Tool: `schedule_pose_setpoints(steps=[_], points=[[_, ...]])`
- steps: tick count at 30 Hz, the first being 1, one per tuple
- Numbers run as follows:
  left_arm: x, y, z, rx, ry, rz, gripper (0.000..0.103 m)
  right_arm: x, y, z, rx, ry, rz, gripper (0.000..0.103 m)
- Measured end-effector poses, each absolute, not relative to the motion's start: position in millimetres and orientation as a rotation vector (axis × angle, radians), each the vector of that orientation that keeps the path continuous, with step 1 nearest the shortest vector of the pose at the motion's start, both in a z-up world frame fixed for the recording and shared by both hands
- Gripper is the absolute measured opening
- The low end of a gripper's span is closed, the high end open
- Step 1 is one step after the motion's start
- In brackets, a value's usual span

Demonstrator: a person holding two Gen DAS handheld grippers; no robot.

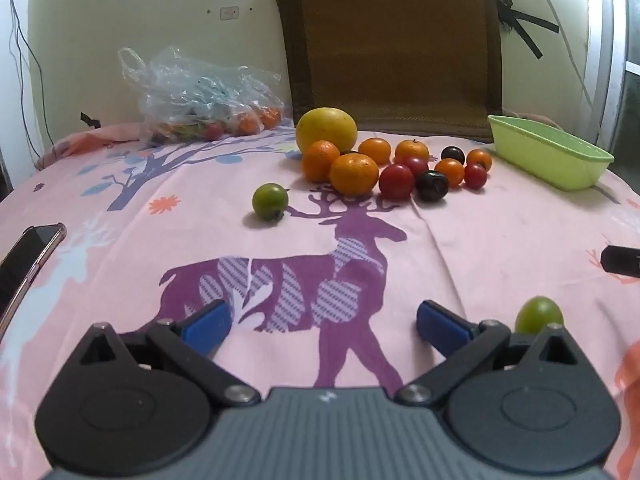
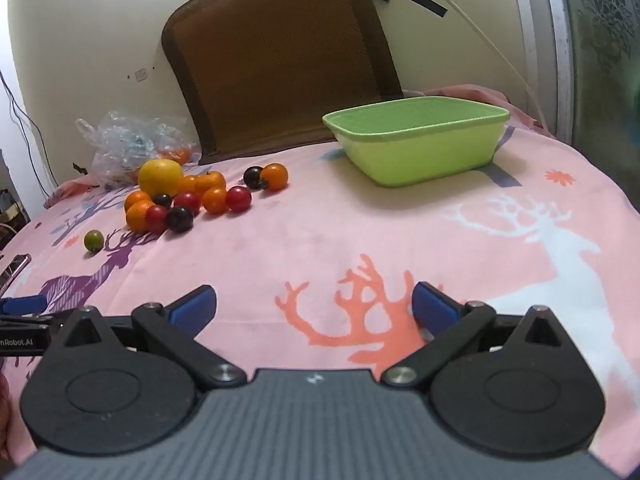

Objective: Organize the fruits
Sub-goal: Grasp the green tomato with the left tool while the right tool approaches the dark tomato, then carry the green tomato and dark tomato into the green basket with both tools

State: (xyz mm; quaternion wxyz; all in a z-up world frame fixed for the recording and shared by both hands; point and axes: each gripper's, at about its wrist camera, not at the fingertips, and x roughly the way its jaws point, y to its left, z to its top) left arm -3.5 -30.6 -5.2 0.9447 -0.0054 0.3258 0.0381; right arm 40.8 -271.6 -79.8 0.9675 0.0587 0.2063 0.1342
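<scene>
A heap of fruit lies on the pink deer-print cloth: a big yellow citrus [image 1: 326, 128] [image 2: 160, 177], several oranges [image 1: 354, 173] [image 2: 215, 200], red plums [image 1: 396, 181] [image 2: 238, 199] and dark plums [image 1: 431, 186] [image 2: 179, 219]. One green fruit [image 1: 270, 201] [image 2: 93, 240] sits apart, left of the heap. Another green fruit [image 1: 538, 315] lies beside my left gripper's right finger. An empty green tub [image 1: 548, 156] [image 2: 416, 138] stands at the right. My left gripper [image 1: 320, 322] is open and empty over the purple deer. My right gripper [image 2: 314, 306] is open and empty, well short of the tub.
A clear plastic bag [image 1: 192, 92] [image 2: 128, 142] with more fruit lies at the back left. A brown cushion [image 1: 392, 44] [image 2: 280, 56] leans on the wall. A phone [image 1: 24, 264] lies at the left edge. The left gripper's blue fingertip [image 2: 24, 303] shows at the right wrist view's left border.
</scene>
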Motion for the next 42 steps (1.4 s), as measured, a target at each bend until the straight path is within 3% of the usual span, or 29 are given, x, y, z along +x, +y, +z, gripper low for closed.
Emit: schedule_pose_setpoints(steps=[15,25,27,31,34,36,39,40,42], points=[[-8,-30,-5,-0.015,0.649,0.06,0.103,40,-270,-80,0.11,0.412,0.263,0.103],[-28,-1,-1,-0.217,0.535,-0.092,0.103,37,-270,-80,0.11,0.396,0.273,0.103],[-36,-16,3,-0.14,0.506,-0.136,0.103,34,-270,-80,0.113,0.379,0.276,0.097],[-46,-58,12,0.035,0.461,-0.298,0.098,30,-268,-81,0.095,0.369,0.285,0.066],[-36,-77,11,0.058,0.51,-0.396,0.095,28,-267,-80,0.09,0.355,0.281,0.054],[-24,-83,6,0.06,0.551,-0.407,0.09,29,-267,-78,0.093,0.356,0.298,0.049],[-10,-85,0,0.041,0.597,-0.406,0.061,40,-263,-72,0.092,0.371,0.369,0.044],[-6,-83,2,0.028,0.607,-0.427,0.042,46,-259,-69,0.086,0.376,0.392,0.044],[0,-76,3,0.01,0.61,-0.413,0.037,59,-245,-59,0.061,0.371,0.456,0.044]])
